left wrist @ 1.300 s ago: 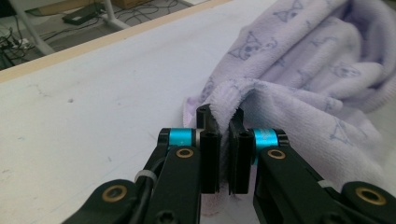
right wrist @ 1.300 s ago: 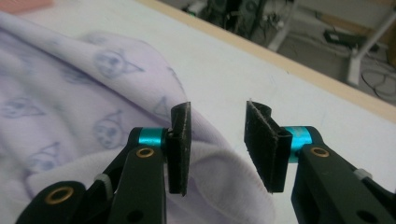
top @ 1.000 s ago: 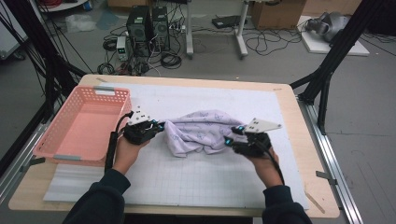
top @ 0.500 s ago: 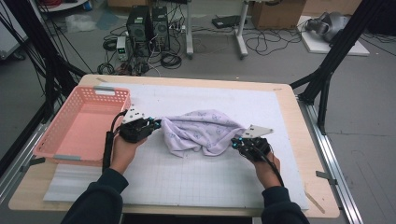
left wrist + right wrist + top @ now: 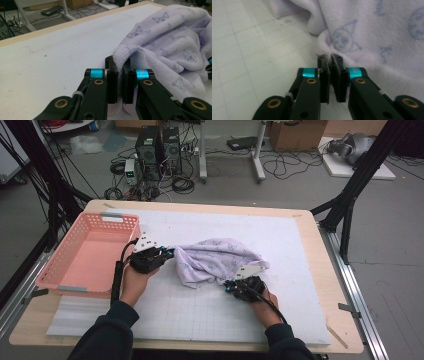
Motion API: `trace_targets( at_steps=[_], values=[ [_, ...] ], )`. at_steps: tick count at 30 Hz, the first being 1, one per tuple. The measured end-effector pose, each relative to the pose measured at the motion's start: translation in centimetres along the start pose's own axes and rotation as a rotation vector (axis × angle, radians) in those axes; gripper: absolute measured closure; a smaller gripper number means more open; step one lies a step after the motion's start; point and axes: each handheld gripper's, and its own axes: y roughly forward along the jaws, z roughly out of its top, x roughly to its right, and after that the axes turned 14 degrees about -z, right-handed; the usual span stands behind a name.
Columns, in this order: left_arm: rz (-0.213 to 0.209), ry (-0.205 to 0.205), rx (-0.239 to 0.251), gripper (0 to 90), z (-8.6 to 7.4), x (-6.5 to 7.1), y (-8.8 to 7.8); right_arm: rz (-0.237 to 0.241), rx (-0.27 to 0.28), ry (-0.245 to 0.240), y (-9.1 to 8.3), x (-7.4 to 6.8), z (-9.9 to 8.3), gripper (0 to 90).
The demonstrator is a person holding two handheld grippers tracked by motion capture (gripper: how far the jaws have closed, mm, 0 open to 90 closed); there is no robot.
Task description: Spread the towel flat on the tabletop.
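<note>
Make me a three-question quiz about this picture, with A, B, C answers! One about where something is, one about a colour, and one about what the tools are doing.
1. Where is the basket?
A. At the table's left side
B. At the table's right side
C. On the floor

2. What colour is the towel?
A. Green
B. Pale purple
C. Orange

3. What is the left tool doing?
A. Standing wide open over the basket
B. Lying on the floor
C. Pinching the towel's edge

Answers:
1. A, the pink basket sits beside the left hand in the high view.
2. B, the cloth is light lilac with small printed faces.
3. C, the left gripper view shows its jaws closed on a fold of cloth; the right tool pinches another edge.
</note>
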Motion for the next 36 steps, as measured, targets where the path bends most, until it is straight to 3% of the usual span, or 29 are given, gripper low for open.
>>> trace_targets(
  at_steps=[3,6,10,13,15,18,21,24,25,27,28,31,36],
  values=[
    [-0.003,0.001,0.006,85.2,0.0,-0.1,-0.3,0.031,0.0,-0.013,-1.7,1.1,-0.6,87.0],
    [-0.04,-0.001,0.008,85.2,-0.1,-0.2,-0.4,0.032,0.039,0.03,-4.4,2.7,-1.7,87.0],
    [-0.059,-0.019,0.026,85.3,-0.1,-0.2,-0.1,-0.033,0.081,0.113,-7.9,5.7,-3.9,87.2],
    [-0.043,0.038,-0.004,85.4,0.0,0.6,1.1,-0.088,0.109,0.169,-8.8,7.4,-4.6,87.2],
    [-0.016,0.06,-0.022,85.4,0.1,0.8,1.8,-0.144,0.116,0.173,-8.4,8.3,-4.4,87.2],
    [0.047,0.035,0.018,85.4,0.4,0.4,2.4,-0.228,0.112,0.182,-7.0,9.4,-3.4,87.1],
    [0.11,0.03,-0.003,85.4,0.5,-0.2,3.0,-0.296,0.106,0.183,-5.3,10.2,-2.0,87.1],
    [0.132,0.024,-0.029,84.9,0.5,-0.6,3.6,-0.355,0.083,0.176,-3.5,10.9,-0.7,87.1],
    [0.136,0.01,-0.033,83.1,0.5,-0.6,3.7,-0.372,0.077,0.181,-2.9,11.2,-0.4,87.0],
    [0.106,-0.045,-0.034,67.4,0.5,-0.4,3.9,-0.392,0.06,0.204,-2.1,11.7,0.0,87.0],
    [0.09,-0.053,-0.039,59.9,0.6,-0.1,3.8,-0.395,0.048,0.219,-1.7,11.9,0.1,86.9],
    [0.11,-0.007,-0.058,41.2,1.2,1.2,3.1,-0.403,0.029,0.221,-1.2,12.0,0.3,86.3],
    [0.08,0.006,-0.017,39.1,1.3,2.7,0.5,-0.396,0.031,0.241,-1.9,12.3,0.0,85.6]
  ],
)
